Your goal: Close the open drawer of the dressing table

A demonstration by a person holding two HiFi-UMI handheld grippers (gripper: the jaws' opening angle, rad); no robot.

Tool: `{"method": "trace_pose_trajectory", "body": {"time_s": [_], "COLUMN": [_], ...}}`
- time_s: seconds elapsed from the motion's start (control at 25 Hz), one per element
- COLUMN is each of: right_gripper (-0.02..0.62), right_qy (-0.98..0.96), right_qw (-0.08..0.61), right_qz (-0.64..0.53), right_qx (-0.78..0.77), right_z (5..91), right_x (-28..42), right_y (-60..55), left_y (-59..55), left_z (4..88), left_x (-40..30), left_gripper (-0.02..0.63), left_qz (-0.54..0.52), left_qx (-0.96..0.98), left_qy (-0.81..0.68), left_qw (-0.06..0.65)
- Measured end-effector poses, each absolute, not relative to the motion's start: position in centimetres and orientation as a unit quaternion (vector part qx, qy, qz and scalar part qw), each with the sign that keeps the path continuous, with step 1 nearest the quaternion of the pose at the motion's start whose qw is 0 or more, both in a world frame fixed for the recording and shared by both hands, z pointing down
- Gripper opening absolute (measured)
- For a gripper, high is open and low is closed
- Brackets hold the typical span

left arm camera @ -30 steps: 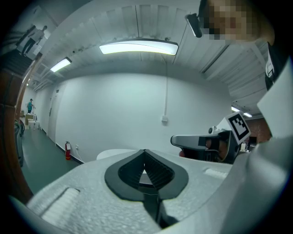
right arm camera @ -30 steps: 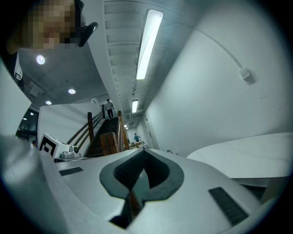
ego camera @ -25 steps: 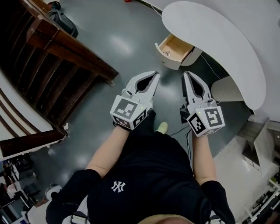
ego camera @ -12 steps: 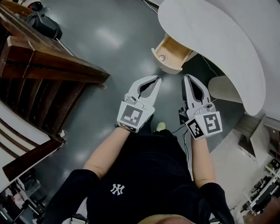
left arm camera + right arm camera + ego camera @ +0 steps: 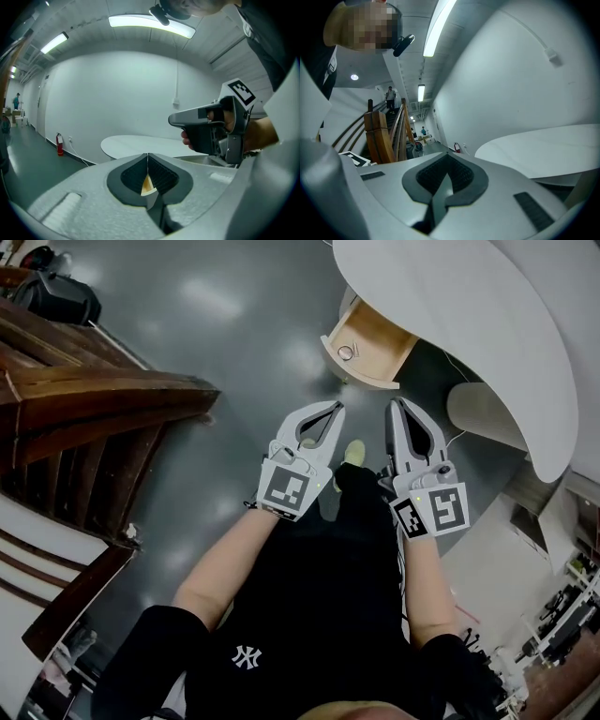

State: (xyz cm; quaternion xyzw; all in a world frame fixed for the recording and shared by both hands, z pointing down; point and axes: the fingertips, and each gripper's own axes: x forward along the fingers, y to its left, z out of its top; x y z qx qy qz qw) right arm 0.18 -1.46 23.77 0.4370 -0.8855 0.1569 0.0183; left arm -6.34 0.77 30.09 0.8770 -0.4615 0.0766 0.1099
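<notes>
The white dressing table (image 5: 487, 324) curves across the upper right of the head view. Its pale wooden drawer (image 5: 370, 338) stands pulled out from under the top, with a small round knob (image 5: 346, 352) at its front. My left gripper (image 5: 335, 409) and my right gripper (image 5: 395, 404) point side by side at the drawer, a short way below it and touching nothing. Both are shut and hold nothing. In the left gripper view the shut left gripper (image 5: 148, 155) shows a sliver of the drawer (image 5: 147, 185) behind its pads, with the table top (image 5: 140, 143) beyond. The right gripper (image 5: 447, 155) faces the table top (image 5: 543, 150).
A dark wooden staircase (image 5: 94, 409) fills the left side, with a black bag (image 5: 56, 296) above it. A curved white panel (image 5: 483, 413) stands under the table. My shoe (image 5: 354, 452) is on the grey floor between the grippers. A fire extinguisher (image 5: 59, 144) stands by the far wall.
Both grippers have come forward and lower, side by side, towards the drawer, which now lies closer to their tips. Both stayed shut.
</notes>
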Motion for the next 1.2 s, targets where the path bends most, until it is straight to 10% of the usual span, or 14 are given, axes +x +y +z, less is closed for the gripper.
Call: {"method": "trace_pose_trajectory", "body": {"time_s": [0.88, 1.2], "right_gripper": [0.015, 0.015], "right_qy": [-0.893, -0.893], "right_qw": [0.049, 0.046], "right_qz": [0.172, 0.188], "right_qx": [0.414, 0.406], "right_z": [45.2, 47.7], "right_x": [0.1, 0.8], "right_y": [-5.9, -5.8], "left_y": [-4.9, -6.3], "left_z": [58.1, 63.5], "left_x": [-3.8, -3.0], "left_gripper": [0.014, 0.127], "left_qz": [0.125, 0.149], "left_qx": [0.863, 0.860], "left_qy": [-0.467, -0.468], "left_qw": [0.146, 0.138]}}
